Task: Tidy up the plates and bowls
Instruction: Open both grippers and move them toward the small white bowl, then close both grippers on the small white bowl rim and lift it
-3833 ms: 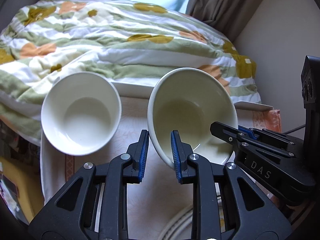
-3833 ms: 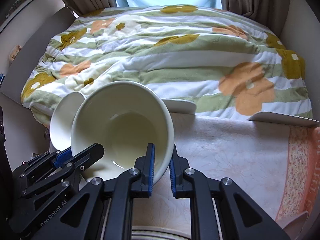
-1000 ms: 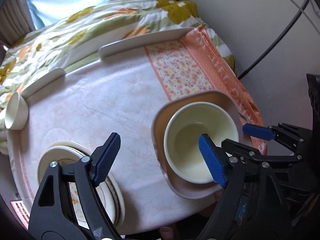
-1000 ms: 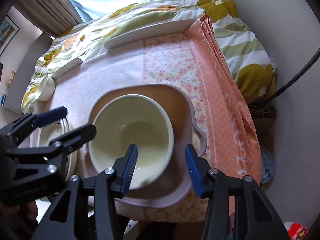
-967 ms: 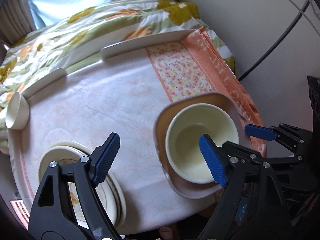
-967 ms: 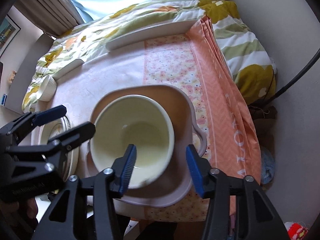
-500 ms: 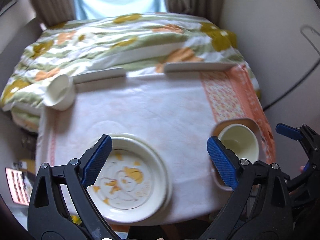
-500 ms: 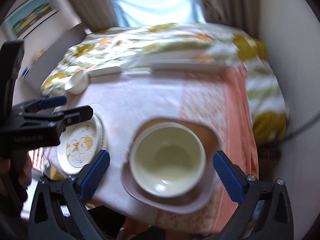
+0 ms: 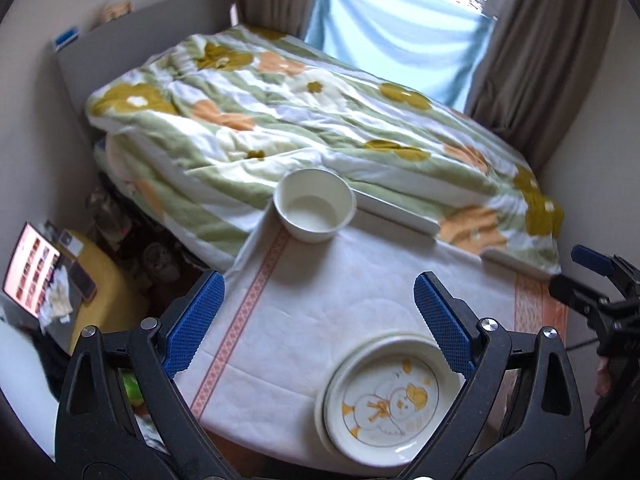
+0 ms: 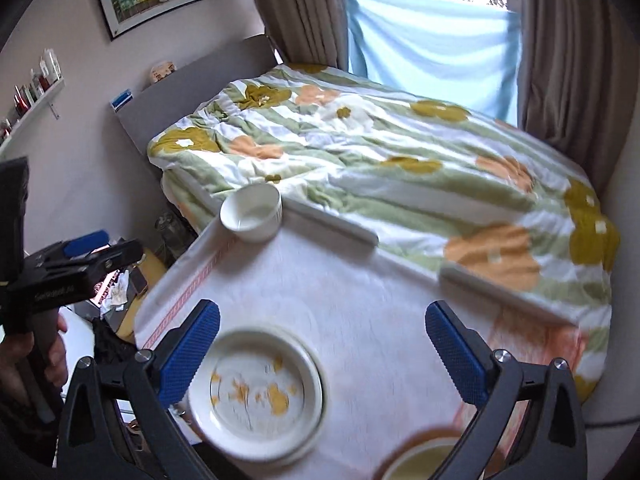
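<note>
1. The left gripper [image 9: 320, 322], black with blue ribbed pads, is hanging released above the table, jaws spread wide with nothing between them; they have just been opening further.
2. The right gripper [image 10: 322, 348] is likewise standing wide apart and empty, its jaws having just been opening from a much narrower gap.
3. Below them, a stack of cream round plates [image 9: 386, 398], the top one printed with yellow chicks, is sitting near the front edge of the white patterned tablecloth [image 9: 340, 280]; nothing is lying on the top plate.
4. A small white ceramic bowl [image 9: 315, 210] is standing upright and empty at the far left corner of the table, touching the green-and-orange flowered quilt [image 9: 312, 120] on the bed behind.
5. A larger cream bowl [image 10: 424, 462] is resting in a brownish tray [image 10: 412, 442] at the bottom edge of the right wrist view, blurred and mostly cut off.
6. A second ago both grippers were flanking that cream bowl closely; now it is lying released in the tray and both cameras are facing the bed and window.
7. Both grippers are pointing steeply downward; a hand [image 10: 36, 364] is gripping the left gripper's handle.
</note>
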